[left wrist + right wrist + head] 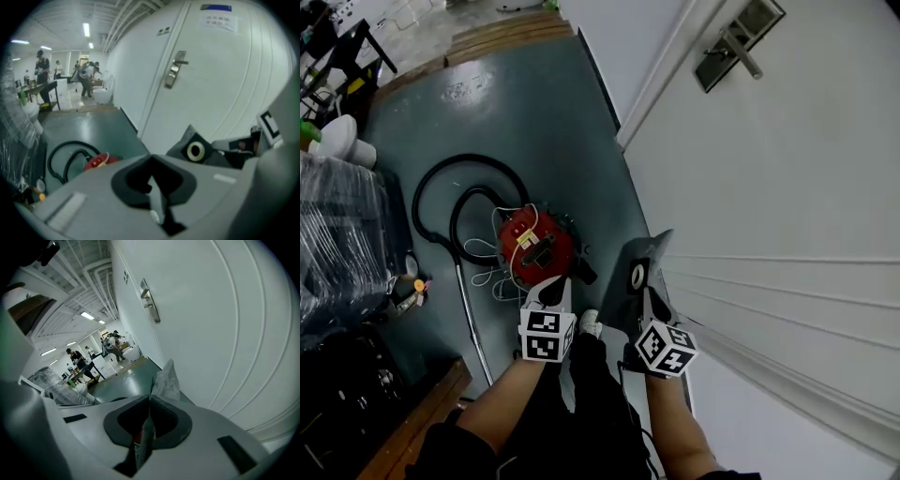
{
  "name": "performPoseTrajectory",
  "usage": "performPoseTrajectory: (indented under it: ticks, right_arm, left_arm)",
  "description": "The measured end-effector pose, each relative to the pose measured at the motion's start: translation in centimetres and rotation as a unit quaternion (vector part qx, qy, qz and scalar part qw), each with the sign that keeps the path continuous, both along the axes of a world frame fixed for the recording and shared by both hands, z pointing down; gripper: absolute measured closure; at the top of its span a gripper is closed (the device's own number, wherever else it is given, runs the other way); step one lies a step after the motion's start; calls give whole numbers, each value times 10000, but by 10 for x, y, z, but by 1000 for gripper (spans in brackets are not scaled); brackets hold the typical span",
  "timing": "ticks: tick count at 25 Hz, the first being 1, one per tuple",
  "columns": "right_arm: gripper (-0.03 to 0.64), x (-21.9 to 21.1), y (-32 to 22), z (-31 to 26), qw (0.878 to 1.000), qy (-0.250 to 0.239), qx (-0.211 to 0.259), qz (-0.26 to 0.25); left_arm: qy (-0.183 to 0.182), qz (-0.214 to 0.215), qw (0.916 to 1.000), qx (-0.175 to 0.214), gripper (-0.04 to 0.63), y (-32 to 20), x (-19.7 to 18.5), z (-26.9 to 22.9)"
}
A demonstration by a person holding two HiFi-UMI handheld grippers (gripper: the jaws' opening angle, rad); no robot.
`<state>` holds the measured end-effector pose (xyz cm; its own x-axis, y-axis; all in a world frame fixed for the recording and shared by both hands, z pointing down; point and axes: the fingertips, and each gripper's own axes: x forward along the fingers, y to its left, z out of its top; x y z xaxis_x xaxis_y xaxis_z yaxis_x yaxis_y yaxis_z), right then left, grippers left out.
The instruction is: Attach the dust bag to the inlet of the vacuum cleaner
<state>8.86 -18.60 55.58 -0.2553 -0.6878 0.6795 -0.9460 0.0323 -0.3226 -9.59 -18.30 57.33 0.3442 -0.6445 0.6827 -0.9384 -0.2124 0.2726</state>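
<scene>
The right gripper (647,302) pinches the grey dust bag (636,267) and holds it up in the air. The bag is just right of the red vacuum cleaner (534,246) on the floor (534,122). The left gripper (551,289) is pressed together with nothing in it. The bag is not on the inlet yet, so that whole job is left.

Vacuum cleaner (534,246) on the floor (534,112), hose (467,157) looped left of it, dust bag (636,272) right of it, apparently just beside the door (787,169).
</scene>
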Motion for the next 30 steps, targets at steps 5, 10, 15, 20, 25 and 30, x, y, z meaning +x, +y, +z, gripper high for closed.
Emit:
performPoseTrajectory:
  ticks: [5, 10, 15, 20, 25, 30]
  right_arm:
    - [604, 3, 14, 71, 9993, -65, -357, 45]
    - [604, 4, 26, 138, 9970, -126, -744, 171]
    - [604, -6, 42, 204, 9929, -223, -1133, 281]
    - [604, -14, 58, 253, 9854, -491, -1517, 601]
    - [604, -27, 56, 288, 9788, -625, -1622, 1083]
    - [604, -46, 53, 314, 9755, -747, -1695, 1184]
  left_arm:
    - [28, 107, 9994, -328, 597, 20, 17, 74]
    - [47, -63, 9992, -400, 597, 24, 11, 124]
    - [-170, -99, 9985, -514, 597, 34, -4, 174]
    - [-365, -70, 9967, -727, 597, 49, -19, 197]
    - [-446, 308, 9954, -792, 597, 55, -20, 199]
    - [-526, 498, 9941, -809, 597, 48, -31, 203]
